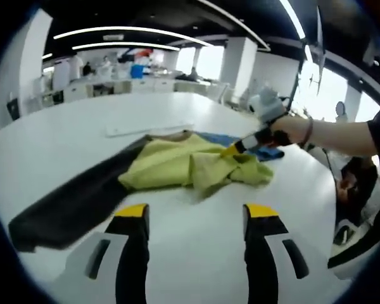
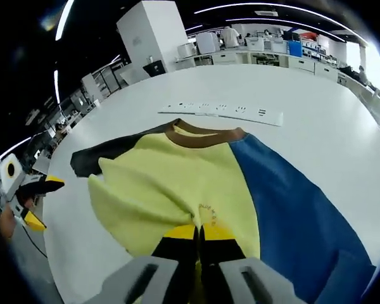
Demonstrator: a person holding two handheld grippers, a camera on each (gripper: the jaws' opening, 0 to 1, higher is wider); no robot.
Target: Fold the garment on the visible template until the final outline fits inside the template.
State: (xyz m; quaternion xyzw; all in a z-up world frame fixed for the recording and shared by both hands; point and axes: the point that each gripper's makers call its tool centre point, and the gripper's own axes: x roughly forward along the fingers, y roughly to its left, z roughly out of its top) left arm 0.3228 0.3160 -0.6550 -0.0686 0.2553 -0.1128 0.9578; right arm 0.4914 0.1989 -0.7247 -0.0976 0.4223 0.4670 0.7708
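White table (image 2: 342, 107) in an open office. Left gripper (image 1: 196, 215): jaws wide apart, nothing held, short of the garment. Garment (image 2: 177, 183), yellow, blue and black, lies mid-table, partly gathered; folding judged barely begun. Right gripper (image 2: 199, 233): jaws pinched on the yellow hem. No template outline can be made out; a white strip (image 2: 221, 111) lies beyond.

— How do we stand with the left gripper (image 1: 197, 218)?

— We hold it low over the tabletop (image 1: 196, 266), fingers (image 1: 134, 218) spread wide with nothing between them.

— And the right gripper (image 2: 199, 233)?

— Its fingers are pressed together, pinching the yellow garment (image 2: 171, 190). In the left gripper view our bare forearm (image 1: 335, 134) reaches in from the right, hand (image 1: 290, 128) wrapped round the handle.
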